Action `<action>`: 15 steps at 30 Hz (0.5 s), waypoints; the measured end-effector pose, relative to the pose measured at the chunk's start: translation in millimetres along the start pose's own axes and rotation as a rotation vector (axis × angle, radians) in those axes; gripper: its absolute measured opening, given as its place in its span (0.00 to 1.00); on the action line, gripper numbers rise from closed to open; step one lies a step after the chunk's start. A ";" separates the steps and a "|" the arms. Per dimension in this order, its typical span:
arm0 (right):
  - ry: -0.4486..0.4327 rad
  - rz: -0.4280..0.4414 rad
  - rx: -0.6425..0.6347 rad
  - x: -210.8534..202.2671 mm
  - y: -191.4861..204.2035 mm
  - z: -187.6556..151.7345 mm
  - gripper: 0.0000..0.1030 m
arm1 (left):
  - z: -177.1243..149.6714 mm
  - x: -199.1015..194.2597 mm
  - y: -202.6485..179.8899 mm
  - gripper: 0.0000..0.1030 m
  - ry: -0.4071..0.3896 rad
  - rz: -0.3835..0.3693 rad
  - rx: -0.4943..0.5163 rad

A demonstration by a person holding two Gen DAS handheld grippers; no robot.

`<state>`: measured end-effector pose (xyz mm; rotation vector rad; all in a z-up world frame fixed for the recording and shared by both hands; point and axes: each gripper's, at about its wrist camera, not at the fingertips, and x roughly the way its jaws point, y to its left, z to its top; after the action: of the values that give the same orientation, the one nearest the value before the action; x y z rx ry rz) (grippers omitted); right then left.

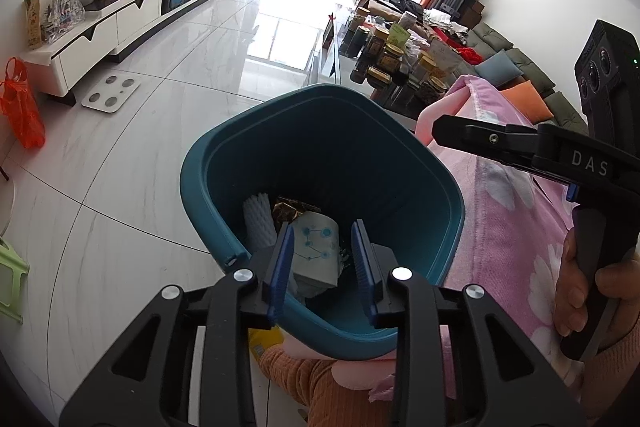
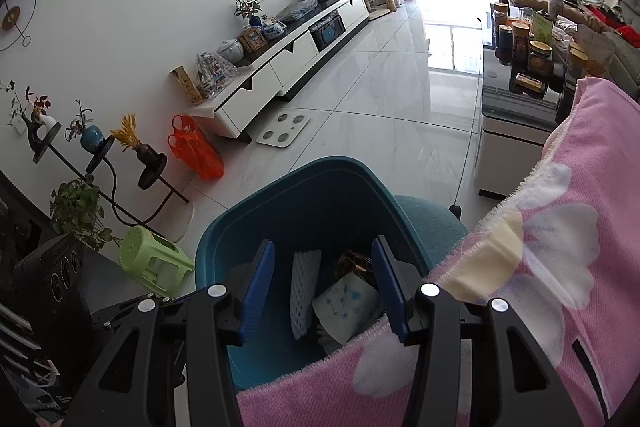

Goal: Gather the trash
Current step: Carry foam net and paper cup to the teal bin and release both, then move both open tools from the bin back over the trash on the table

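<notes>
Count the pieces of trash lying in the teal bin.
3 visible: white foam sleeve at left, brown wrapper behind, printed tissue pack in front. More may lie hidden underneath in the teal bin.

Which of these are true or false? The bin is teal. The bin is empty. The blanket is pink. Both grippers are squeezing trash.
1. The bin is teal. True.
2. The bin is empty. False: a white foam net and a tissue pack lie inside.
3. The blanket is pink. True.
4. Both grippers squeeze trash. False: the left gripper and right gripper are open above the bin, holding nothing.
</notes>
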<state>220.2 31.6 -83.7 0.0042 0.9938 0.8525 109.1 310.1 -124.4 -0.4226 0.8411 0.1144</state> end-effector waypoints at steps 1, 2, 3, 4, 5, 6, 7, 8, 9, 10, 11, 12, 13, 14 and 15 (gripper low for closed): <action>-0.003 0.005 0.005 -3.5 -1.8 -1.6 0.47 | 2.5 0.5 -3.0 0.31 -0.006 0.004 0.004; -0.008 0.009 0.008 -7.7 -3.9 -3.2 0.47 | 3.2 -0.6 -5.0 0.34 -0.013 0.005 0.009; -0.015 0.014 0.008 -12.5 -5.2 -4.9 0.47 | 3.5 -1.9 -8.0 0.35 -0.020 0.004 0.015; -0.021 0.018 0.007 -17.8 -6.4 -6.9 0.47 | 3.4 -3.7 -11.0 0.36 -0.028 0.002 0.022; -0.031 0.018 0.006 -23.6 -7.6 -8.8 0.47 | 4.9 -5.6 -14.7 0.37 -0.036 -0.002 0.031; -0.040 0.020 0.001 -30.5 -8.1 -11.5 0.47 | 2.7 -10.2 -17.7 0.39 -0.046 -0.008 0.041; -0.052 0.022 -0.005 -37.9 -8.7 -14.1 0.47 | 2.1 -14.0 -22.0 0.39 -0.056 -0.017 0.052; -0.065 0.019 -0.010 -46.0 -9.5 -17.5 0.48 | 2.2 -17.7 -27.0 0.42 -0.068 -0.028 0.065; -0.077 0.017 -0.017 -54.3 -9.6 -21.3 0.49 | 1.5 -23.2 -32.5 0.46 -0.081 -0.041 0.078; -0.091 0.016 -0.024 -63.0 -10.7 -25.5 0.49 | 1.1 -28.0 -39.3 0.48 -0.095 -0.056 0.089; -0.104 0.011 -0.030 -71.6 -11.8 -29.9 0.49 | -1.5 -34.7 -46.3 0.49 -0.108 -0.077 0.099; -0.115 0.004 -0.038 -80.6 -13.5 -34.4 0.49 | -2.8 -39.3 -51.4 0.49 -0.116 -0.107 0.111; -0.130 -0.002 -0.044 -90.1 -15.8 -39.2 0.50 | -6.3 -44.4 -58.1 0.50 -0.124 -0.133 0.128; -0.143 -0.009 -0.045 -99.4 -18.6 -43.9 0.50 | -6.8 -47.5 -66.1 0.50 -0.133 -0.153 0.145; -0.154 -0.017 -0.045 -108.8 -22.2 -48.4 0.50 | -9.6 -51.3 -75.2 0.51 -0.138 -0.179 0.162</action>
<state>170.4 -69.8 -40.0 0.0226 0.8293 0.8464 88.0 241.2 -68.1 -0.3313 0.6678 -0.0890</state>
